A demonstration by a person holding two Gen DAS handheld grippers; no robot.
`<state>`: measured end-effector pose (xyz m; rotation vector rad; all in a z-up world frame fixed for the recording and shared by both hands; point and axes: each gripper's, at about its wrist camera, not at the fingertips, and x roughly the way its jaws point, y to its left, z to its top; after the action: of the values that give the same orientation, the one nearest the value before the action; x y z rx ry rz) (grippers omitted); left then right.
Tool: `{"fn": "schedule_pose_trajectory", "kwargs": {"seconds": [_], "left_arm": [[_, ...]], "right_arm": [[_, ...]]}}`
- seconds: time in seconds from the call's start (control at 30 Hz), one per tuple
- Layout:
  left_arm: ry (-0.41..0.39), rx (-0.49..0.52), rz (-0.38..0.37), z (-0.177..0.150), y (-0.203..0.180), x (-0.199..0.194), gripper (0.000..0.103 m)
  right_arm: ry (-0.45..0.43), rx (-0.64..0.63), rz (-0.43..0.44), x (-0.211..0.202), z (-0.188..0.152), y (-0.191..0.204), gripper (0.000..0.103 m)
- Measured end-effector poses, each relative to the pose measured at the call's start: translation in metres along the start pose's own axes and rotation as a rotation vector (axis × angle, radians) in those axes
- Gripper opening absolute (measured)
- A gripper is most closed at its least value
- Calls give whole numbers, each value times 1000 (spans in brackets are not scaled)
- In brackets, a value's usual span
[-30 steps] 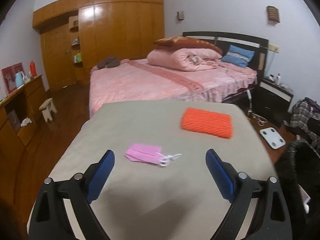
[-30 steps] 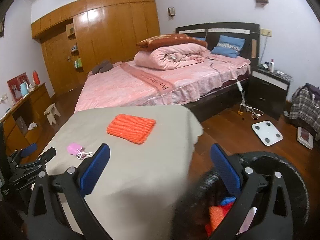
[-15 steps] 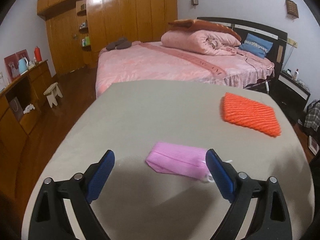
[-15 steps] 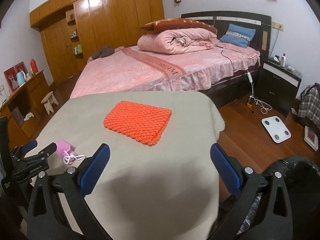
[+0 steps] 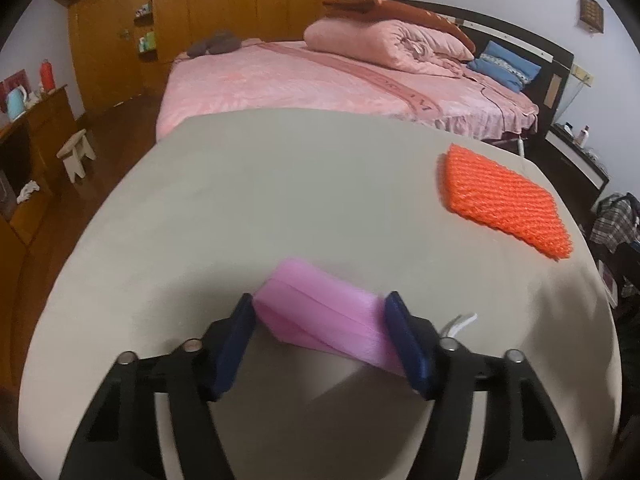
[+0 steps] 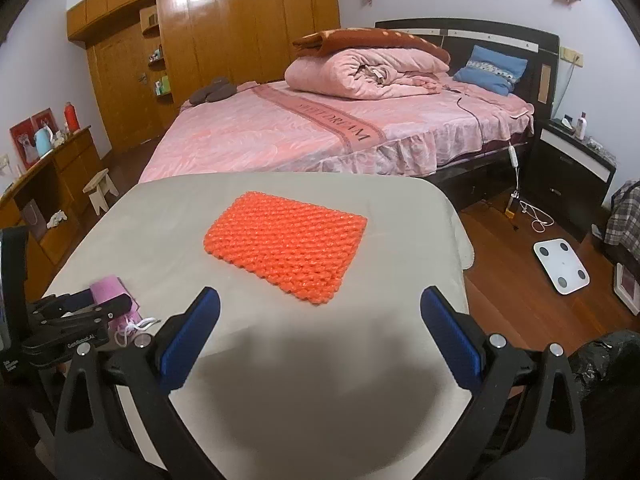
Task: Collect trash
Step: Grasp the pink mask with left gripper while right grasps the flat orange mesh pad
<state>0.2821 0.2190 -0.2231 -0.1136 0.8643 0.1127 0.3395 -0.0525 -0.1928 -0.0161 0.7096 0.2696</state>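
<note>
The left tongs (image 5: 320, 312) pinch a folded pink paper face mask (image 5: 324, 320) on the grey cloth-covered worktop (image 5: 280, 184) — at six o'clock. The right tongs (image 6: 320, 312) gape wide, holding nothing, the orange knitted rectangular pad (image 6: 286, 245) at twelve.

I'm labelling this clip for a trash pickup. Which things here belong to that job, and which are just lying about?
Part of the job:
- pink face mask, between the left tongs, which are closed on it
- orange mesh pad on the table, ahead of the open right tongs
- black trash bag by the table

Just lying about:
- bed
- bathroom scale
- small stool
</note>
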Motion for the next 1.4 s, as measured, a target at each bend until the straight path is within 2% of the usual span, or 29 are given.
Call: {"fn": "schedule_pose_trajectory", "kwargs": {"seconds": [0.1, 0.23, 0.33, 0.53, 0.8, 1.07, 1.27, 1.33, 1.4], "left_arm": [[-3, 9, -10, -1, -4, -1, 42], [-21, -14, 2, 0, -3, -4, 24], [-52, -30, 3, 3, -1, -8, 15], [-97, -18, 2, 22, -3, -9, 12], [-122, 20, 11, 43, -12, 3, 12], [-129, 30, 23, 50, -18, 13, 12], [-130, 27, 29, 50, -18, 14, 12], [-132, 28, 30, 49, -19, 13, 12], [-133, 29, 33, 47, -19, 11, 12]], "right_arm": [[3, 4, 2, 2, -1, -1, 98], [3, 4, 4, 4, -1, 0, 98], [0, 1, 4, 8, 1, 1, 98], [12, 28, 0, 33, 15, 1, 98], [105, 32, -37, 84, 25, 0, 98], [178, 1, -28, 107, 28, 10, 96], [187, 2, 31, 108, 27, 14, 75], [185, 10, 75, 106, 27, 15, 55], [189, 13, 120, 102, 26, 17, 42]]}}
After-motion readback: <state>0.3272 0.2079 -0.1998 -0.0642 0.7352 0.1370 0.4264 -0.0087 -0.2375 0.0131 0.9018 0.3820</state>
